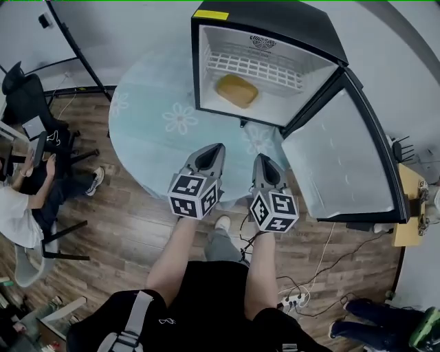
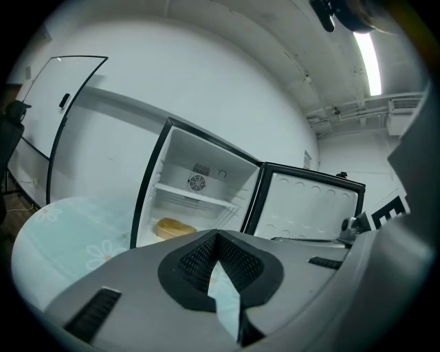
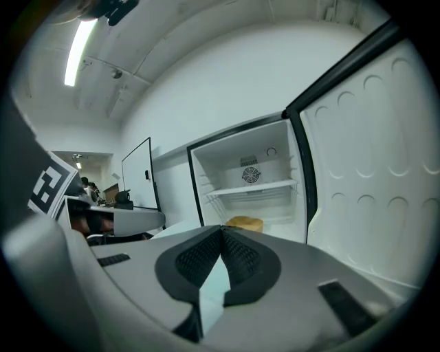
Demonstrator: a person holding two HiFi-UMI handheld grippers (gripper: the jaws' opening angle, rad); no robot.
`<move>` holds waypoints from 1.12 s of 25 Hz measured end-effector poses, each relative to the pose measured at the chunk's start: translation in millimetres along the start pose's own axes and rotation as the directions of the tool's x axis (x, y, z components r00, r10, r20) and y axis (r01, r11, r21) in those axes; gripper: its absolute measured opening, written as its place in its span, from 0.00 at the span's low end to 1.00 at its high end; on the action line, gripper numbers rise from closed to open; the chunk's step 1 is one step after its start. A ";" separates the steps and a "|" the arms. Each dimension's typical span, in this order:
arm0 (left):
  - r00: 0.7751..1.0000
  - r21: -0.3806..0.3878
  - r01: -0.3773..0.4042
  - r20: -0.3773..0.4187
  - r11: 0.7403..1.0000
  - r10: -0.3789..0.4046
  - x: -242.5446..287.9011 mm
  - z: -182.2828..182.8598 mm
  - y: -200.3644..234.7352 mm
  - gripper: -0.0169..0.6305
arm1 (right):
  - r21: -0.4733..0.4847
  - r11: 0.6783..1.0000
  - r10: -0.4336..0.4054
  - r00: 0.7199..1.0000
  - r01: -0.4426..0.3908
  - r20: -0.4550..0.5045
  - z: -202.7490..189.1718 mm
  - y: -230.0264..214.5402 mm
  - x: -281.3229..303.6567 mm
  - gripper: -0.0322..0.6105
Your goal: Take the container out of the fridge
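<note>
A small black fridge (image 1: 268, 20) stands on a round table with its door (image 1: 344, 165) swung wide to the right. Inside, on the fridge floor below a wire shelf, lies a tan, rounded container (image 1: 236, 90) (image 2: 174, 227) (image 3: 245, 223). My left gripper (image 1: 213, 152) (image 2: 217, 235) and right gripper (image 1: 263, 161) (image 3: 221, 228) hover side by side over the table's near edge, short of the fridge opening. Both have their jaws shut tip to tip with nothing between them.
The round table (image 1: 151, 130) has a pale blue cloth with daisy prints. A seated person (image 1: 20, 206) and an office chair (image 1: 27, 96) are at the left. Cables and a power strip (image 1: 295, 300) lie on the wooden floor at the right.
</note>
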State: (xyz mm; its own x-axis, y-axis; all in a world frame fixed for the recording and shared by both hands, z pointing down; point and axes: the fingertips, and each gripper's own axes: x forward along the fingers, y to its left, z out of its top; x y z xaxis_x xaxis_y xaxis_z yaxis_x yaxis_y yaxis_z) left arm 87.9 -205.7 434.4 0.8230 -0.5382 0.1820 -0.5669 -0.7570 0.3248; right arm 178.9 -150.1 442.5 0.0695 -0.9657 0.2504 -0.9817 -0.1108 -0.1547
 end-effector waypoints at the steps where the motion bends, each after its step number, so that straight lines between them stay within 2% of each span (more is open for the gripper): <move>1: 1.000 -0.005 -0.004 -0.006 1.000 0.004 10.6 -1.4 1.4 0.03 | 0.004 1.000 -0.001 1.000 0.001 -0.009 -0.6 -8.5 6.9 0.06; 9: 0.998 -0.032 -0.053 -0.019 0.998 0.053 72.3 1.2 19.0 0.03 | 0.011 0.999 0.038 0.998 -0.038 -0.052 4.7 -47.3 65.9 0.06; 18: 0.990 -0.048 -0.133 -0.051 0.990 0.130 83.1 2.4 61.8 0.03 | 0.039 0.992 0.123 0.987 -0.120 -0.104 -6.6 -24.7 116.3 0.06; 23: 0.989 -0.077 -0.118 -0.094 0.990 0.111 100.7 -9.2 76.7 0.03 | 0.047 0.994 0.104 0.982 -0.097 -0.155 -22.3 -25.9 134.2 0.06; 28: 0.992 -0.074 -0.100 -0.088 0.992 0.094 127.3 -4.3 87.7 0.03 | 0.065 0.997 0.045 0.987 -0.036 -0.155 -19.5 -43.5 155.9 0.06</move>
State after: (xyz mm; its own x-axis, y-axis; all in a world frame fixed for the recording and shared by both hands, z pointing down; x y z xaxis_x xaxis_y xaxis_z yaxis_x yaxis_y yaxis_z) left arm 143.0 -339.0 490.0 0.7663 -0.5718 0.2930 -0.6423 -0.6700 0.3724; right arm 229.1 -291.2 506.9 -0.0032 -0.9217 0.3879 -0.9701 -0.0913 -0.2249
